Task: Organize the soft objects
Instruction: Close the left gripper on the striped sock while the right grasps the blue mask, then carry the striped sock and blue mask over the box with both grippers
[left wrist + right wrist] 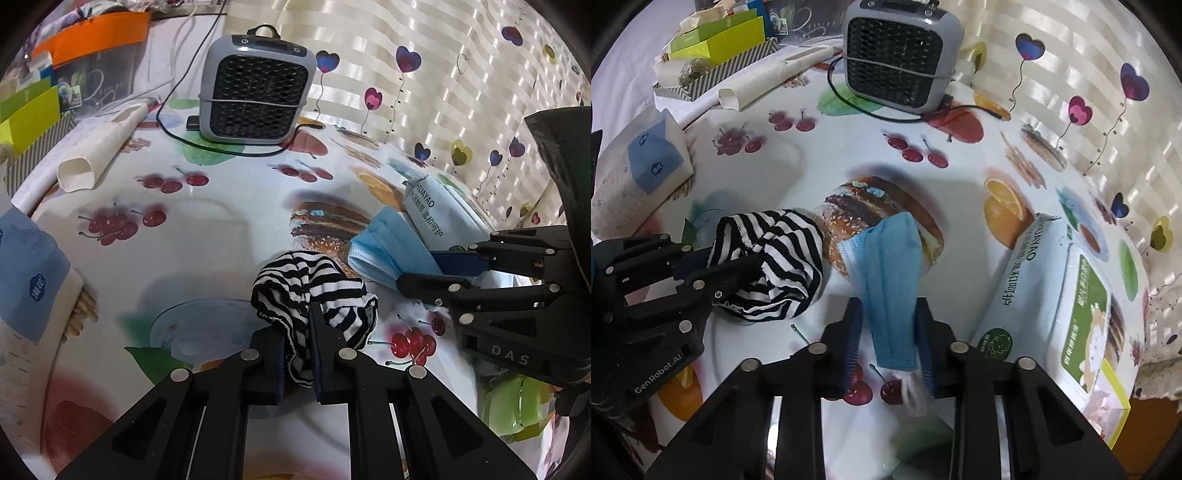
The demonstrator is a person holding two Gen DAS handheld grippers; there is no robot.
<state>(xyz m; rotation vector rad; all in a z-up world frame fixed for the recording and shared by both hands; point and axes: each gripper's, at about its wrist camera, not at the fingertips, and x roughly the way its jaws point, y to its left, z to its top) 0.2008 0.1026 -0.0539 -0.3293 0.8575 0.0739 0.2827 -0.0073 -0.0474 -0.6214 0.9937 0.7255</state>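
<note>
both views are evenly and fairly brightly lit, apparently from overhead, with soft grey shadows on the glossy tablecloth beneath the striped cloth and behind the heater. the curtain shows shiny pale bands of sheen. strong fisheye bending curves the table edges, and black vignette fills the corners. the mask's ear loop is motion-blurred in the right wrist view; print near the rims smears softly.
</note>
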